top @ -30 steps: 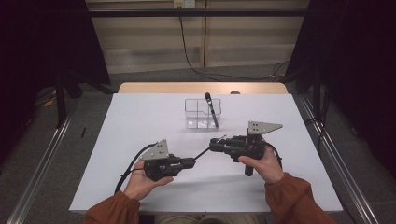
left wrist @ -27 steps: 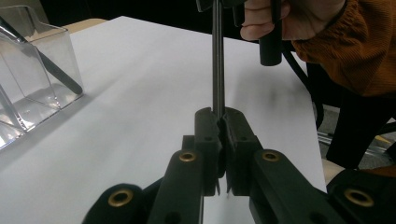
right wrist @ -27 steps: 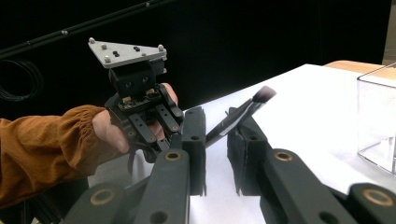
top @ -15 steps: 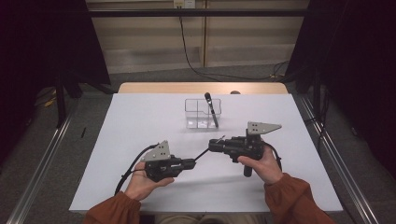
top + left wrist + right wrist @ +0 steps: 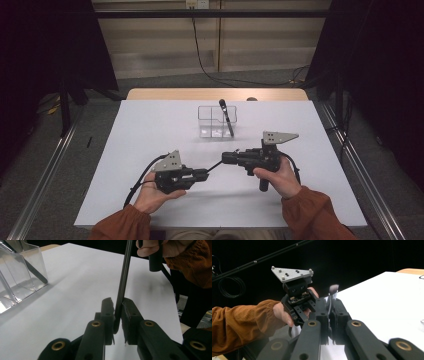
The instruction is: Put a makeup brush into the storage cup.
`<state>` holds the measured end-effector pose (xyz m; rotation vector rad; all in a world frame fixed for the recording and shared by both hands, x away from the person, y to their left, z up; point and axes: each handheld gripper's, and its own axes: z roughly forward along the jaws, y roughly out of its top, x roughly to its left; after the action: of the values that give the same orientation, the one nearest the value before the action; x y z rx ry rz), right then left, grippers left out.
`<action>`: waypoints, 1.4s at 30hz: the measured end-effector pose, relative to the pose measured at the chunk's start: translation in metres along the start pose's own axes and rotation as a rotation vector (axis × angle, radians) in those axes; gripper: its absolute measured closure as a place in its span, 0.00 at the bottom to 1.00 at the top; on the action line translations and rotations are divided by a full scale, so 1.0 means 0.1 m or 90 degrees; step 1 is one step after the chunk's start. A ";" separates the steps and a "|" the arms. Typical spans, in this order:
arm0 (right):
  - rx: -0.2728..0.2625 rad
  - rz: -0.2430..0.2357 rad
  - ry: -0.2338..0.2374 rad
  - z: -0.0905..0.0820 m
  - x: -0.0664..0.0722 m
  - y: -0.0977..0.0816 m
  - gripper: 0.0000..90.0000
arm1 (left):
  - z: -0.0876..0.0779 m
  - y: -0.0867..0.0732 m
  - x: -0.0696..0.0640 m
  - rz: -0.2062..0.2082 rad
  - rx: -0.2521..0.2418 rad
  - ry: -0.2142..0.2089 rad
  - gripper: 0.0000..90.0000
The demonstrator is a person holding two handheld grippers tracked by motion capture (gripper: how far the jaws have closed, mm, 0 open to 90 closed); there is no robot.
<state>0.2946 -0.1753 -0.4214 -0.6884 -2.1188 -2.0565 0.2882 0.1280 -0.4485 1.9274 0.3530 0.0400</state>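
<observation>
A thin black makeup brush (image 5: 215,166) spans the short gap between my two grippers, low over the white table. My right gripper (image 5: 224,158) is shut on it. In the right gripper view its jaws, which have just been closing, clamp the brush (image 5: 333,288), whose silver ferrule and soft bristles stick out past them. My left gripper (image 5: 205,173) has just been opening. In the left gripper view the black handle (image 5: 125,272) stands between its pads (image 5: 108,306) with thin gaps at the sides.
A clear plastic organiser (image 5: 216,121) stands at the middle of the table behind the grippers, with another black brush (image 5: 226,116) leaning in it. Its wall (image 5: 17,272) is close on the left in the left gripper view. White table sheet (image 5: 150,130) lies all around.
</observation>
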 end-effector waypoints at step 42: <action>0.033 0.000 -0.021 -0.19 -0.01 0.10 0.95 | -0.35 0.10 -0.04 -0.057 -0.054 0.167 0.11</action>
<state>0.2954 -0.1941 -0.4110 -0.7198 -2.1807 -1.9964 0.2801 0.1555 -0.4257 1.8229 0.6027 0.2469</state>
